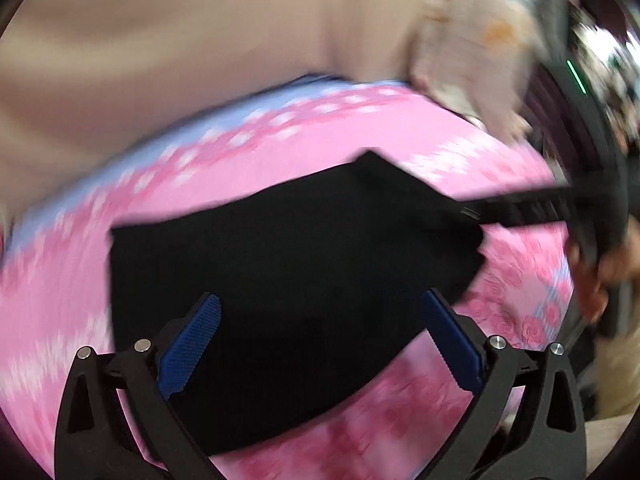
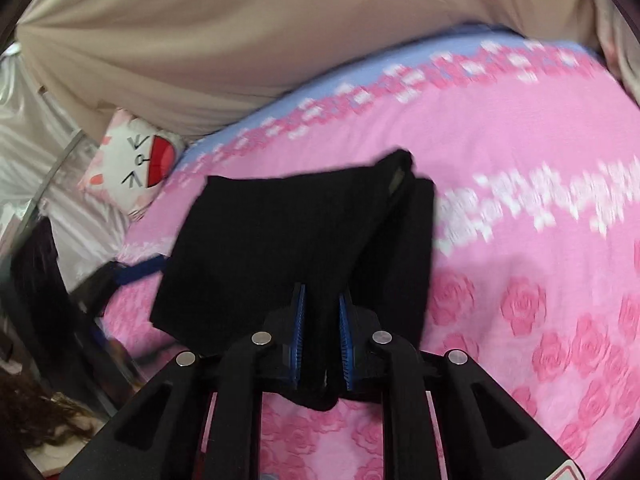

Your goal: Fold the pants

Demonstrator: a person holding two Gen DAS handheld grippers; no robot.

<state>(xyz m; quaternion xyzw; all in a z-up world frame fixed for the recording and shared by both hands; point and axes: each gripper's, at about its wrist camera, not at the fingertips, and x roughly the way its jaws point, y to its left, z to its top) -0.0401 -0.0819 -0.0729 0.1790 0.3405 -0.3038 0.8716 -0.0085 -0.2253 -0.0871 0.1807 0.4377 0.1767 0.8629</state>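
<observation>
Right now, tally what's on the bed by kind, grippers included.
Black pants: 1
Pink rose bedspread: 1
White cartoon-face cushion: 1
Grippers: 2, right gripper shut on the pants, left gripper open above them
Total: 5

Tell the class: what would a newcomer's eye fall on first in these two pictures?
First, the black pants lying folded on a bright pink rose-print bedspread. Next, the right gripper shut on the pants' near edge, while the left gripper hangs open above them. A small cartoon-face pillow sits at the bed's far left corner.
</observation>
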